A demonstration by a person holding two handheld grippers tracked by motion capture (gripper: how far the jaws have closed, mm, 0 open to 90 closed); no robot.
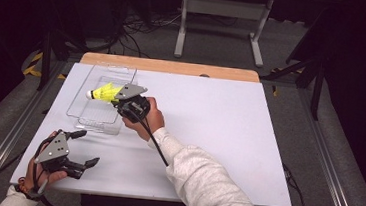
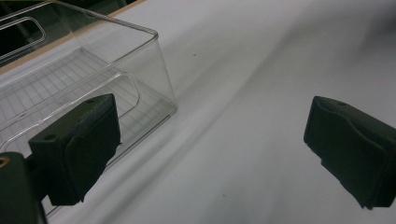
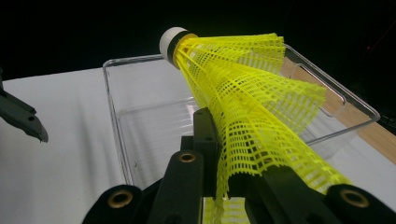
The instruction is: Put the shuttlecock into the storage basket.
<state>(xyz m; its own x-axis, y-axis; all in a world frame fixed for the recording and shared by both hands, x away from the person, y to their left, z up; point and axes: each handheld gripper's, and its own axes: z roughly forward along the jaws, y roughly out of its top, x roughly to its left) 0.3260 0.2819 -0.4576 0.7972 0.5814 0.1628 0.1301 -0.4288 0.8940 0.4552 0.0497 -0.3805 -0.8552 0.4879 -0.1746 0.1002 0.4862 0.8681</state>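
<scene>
Yellow shuttlecock [image 3: 252,116] is clamped by its skirt in the right tool [image 1: 121,99], held over the clear bin [image 1: 81,119], probably for dropping in. Left tool [image 1: 79,149] waits, jaws apart, on the table [image 1: 228,137].

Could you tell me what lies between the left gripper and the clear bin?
Only bare white table, in the high view, separates the left gripper from the bin.

Item count: one yellow shuttlecock [image 1: 104,92], white cork tip. One clear plastic bin [image 1: 85,117]. Two handheld grippers: one left gripper [image 1: 81,148], one right gripper [image 1: 117,99]. One white worktop [image 1: 219,126].
</scene>
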